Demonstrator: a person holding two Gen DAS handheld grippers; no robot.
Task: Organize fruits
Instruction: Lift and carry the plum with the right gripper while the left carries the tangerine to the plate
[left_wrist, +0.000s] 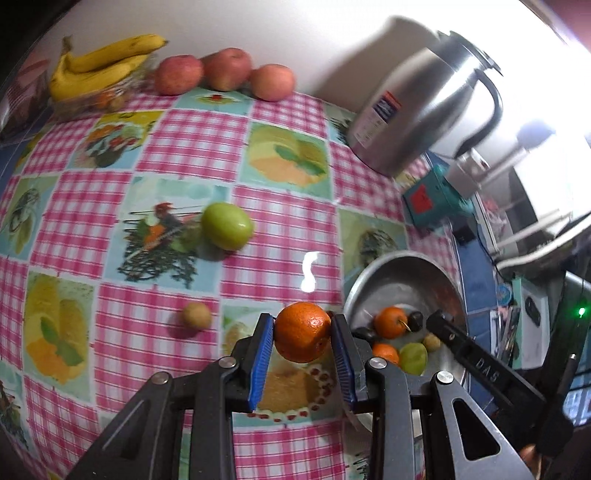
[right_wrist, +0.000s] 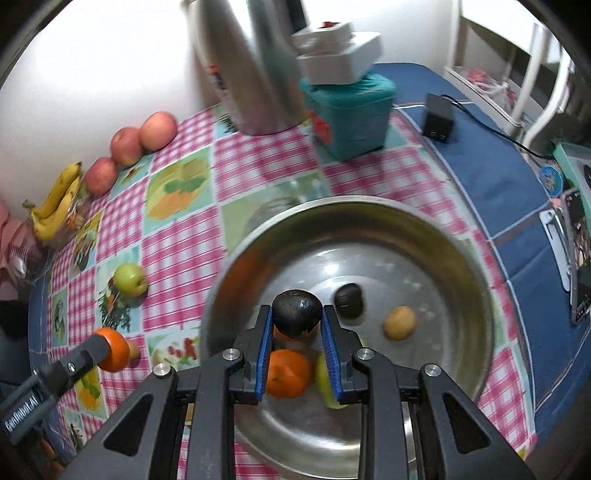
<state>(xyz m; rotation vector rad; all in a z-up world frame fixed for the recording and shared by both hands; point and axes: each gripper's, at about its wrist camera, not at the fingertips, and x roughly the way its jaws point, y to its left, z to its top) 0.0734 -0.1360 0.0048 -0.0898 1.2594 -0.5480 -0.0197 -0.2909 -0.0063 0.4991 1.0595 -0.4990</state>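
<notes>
My left gripper (left_wrist: 303, 325) is shut on an orange mandarin (left_wrist: 302, 331), held above the checked tablecloth just left of the steel bowl (left_wrist: 373, 273). My right gripper (right_wrist: 296, 314) is shut on a dark round fruit (right_wrist: 296, 312) and hangs over the steel bowl (right_wrist: 461, 251). Inside that bowl lie a mandarin (right_wrist: 287, 373), another dark fruit (right_wrist: 349, 301), a small tan fruit (right_wrist: 399, 322) and a green fruit partly hidden behind a finger. On the cloth sit a green apple (left_wrist: 227, 226) and a small tan fruit (left_wrist: 196, 314).
Bananas (left_wrist: 99, 64) and three red apples (left_wrist: 225, 70) line the wall at the table's far edge. A steel kettle (left_wrist: 417, 107) and a teal box (right_wrist: 349, 114) stand behind the bowl. A black adapter with cable (right_wrist: 437, 116) lies on the blue cloth.
</notes>
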